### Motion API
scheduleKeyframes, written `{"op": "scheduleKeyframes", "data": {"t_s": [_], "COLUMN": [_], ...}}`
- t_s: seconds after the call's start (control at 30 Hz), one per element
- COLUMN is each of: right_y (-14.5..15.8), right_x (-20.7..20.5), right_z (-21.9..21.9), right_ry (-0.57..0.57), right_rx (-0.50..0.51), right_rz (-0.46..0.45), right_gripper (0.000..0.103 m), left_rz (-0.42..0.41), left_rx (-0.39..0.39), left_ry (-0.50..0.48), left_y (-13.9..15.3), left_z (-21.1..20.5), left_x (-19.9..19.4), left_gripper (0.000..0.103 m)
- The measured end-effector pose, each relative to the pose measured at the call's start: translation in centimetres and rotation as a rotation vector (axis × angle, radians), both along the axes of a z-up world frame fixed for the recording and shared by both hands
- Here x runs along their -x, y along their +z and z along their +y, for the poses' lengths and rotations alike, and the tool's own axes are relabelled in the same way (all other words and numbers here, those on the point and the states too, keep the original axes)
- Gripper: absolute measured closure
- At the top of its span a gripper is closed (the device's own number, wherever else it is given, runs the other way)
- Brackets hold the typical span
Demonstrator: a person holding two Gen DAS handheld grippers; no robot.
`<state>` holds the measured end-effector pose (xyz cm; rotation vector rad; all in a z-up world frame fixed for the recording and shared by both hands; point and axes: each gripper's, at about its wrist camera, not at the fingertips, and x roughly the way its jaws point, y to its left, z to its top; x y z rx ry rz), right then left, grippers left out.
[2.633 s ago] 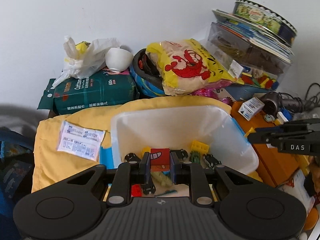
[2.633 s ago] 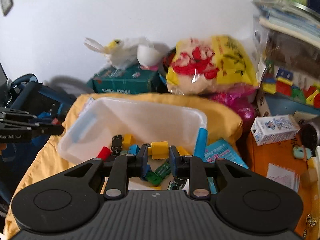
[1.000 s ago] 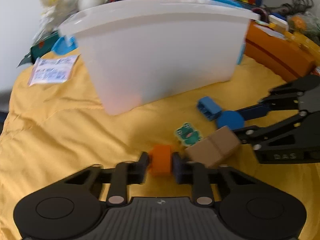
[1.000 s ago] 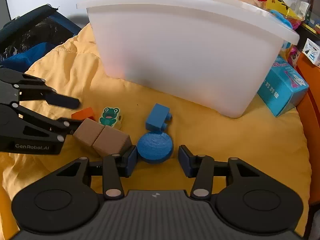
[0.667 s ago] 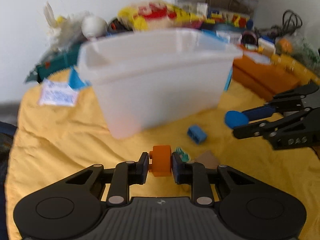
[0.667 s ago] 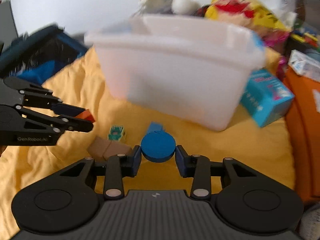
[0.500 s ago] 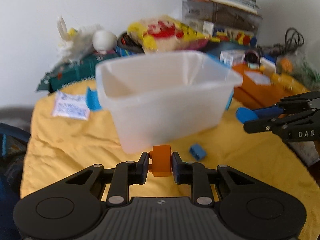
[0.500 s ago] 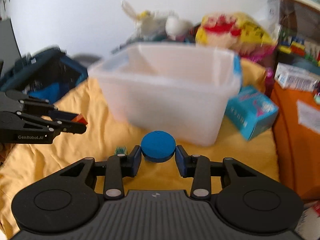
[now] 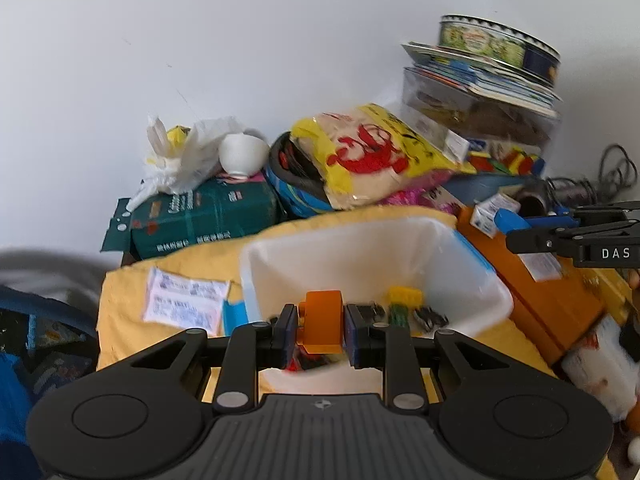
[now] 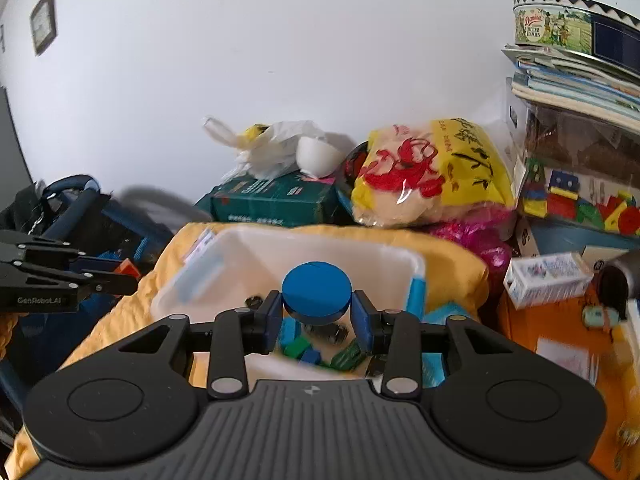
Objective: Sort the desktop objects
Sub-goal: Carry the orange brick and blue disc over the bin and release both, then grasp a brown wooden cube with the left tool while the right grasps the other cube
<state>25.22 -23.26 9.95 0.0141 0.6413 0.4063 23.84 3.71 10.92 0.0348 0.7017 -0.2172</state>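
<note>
My left gripper [image 9: 320,330] is shut on an orange block [image 9: 321,322] and holds it above the near edge of the white plastic bin [image 9: 472,276]. My right gripper [image 10: 317,312] is shut on a blue round disc [image 10: 317,288] and holds it above the same bin [image 10: 400,258]. Several small toys lie in the bin's bottom, among them a yellow brick [image 9: 405,294] and green pieces [image 10: 296,347]. The right gripper shows at the right of the left wrist view [image 9: 532,229]; the left gripper shows at the left of the right wrist view [image 10: 120,274].
The bin stands on a yellow cloth [image 9: 172,268]. Behind it are a green box [image 9: 200,216], a white bowl [image 9: 242,156], a yellow snack bag [image 9: 372,156] and a stack of books with a tin [image 9: 496,46]. An orange box [image 9: 552,304] is at the right.
Both grippers closed on their pieces on the cloth, the left on the orange block and the right on the blue disc, then rose and moved over the bin's opening.
</note>
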Motion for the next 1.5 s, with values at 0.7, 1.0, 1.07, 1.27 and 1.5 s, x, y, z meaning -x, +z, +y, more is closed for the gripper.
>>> {"op": "scheduleKeyframes", "data": {"t_s": [0.7, 1.0, 1.07, 1.27, 1.5], "right_y": [-1.0, -2.8, -2.9, -3.0, -5.1], "right_x": [-9.9, -11.6, -11.6, -9.3, 0.1], "right_z": [3.3, 2.8, 2.6, 1.0, -0.5], "right_ry": [0.03, 0.011, -0.005, -0.014, 0.02], "right_rx": [0.138, 0.172, 0.18, 0.105, 0.027], "right_rz": [0.289, 0.371, 0.36, 0.298, 0.181], "right_gripper": [0.062, 0.06, 0.024, 0.019, 0.019], "left_rz": [0.201, 0.23, 0.204, 0.15, 0.121], "left_rx": [-0.062, -0.098, -0.126, -0.082, -0.018], "left_ry": [0.002, 0.023, 0.047, 0.055, -0.031], "left_y": [-0.7, -1.8, -1.9, -3.2, -10.0], "left_z": [-0.9, -1.1, -1.0, -0.3, -1.4], "left_x": [-9.8, -10.7, -10.3, -6.6, 4.7], "left_gripper": [0.075, 0.04, 0.032, 0.032, 0.031]}}
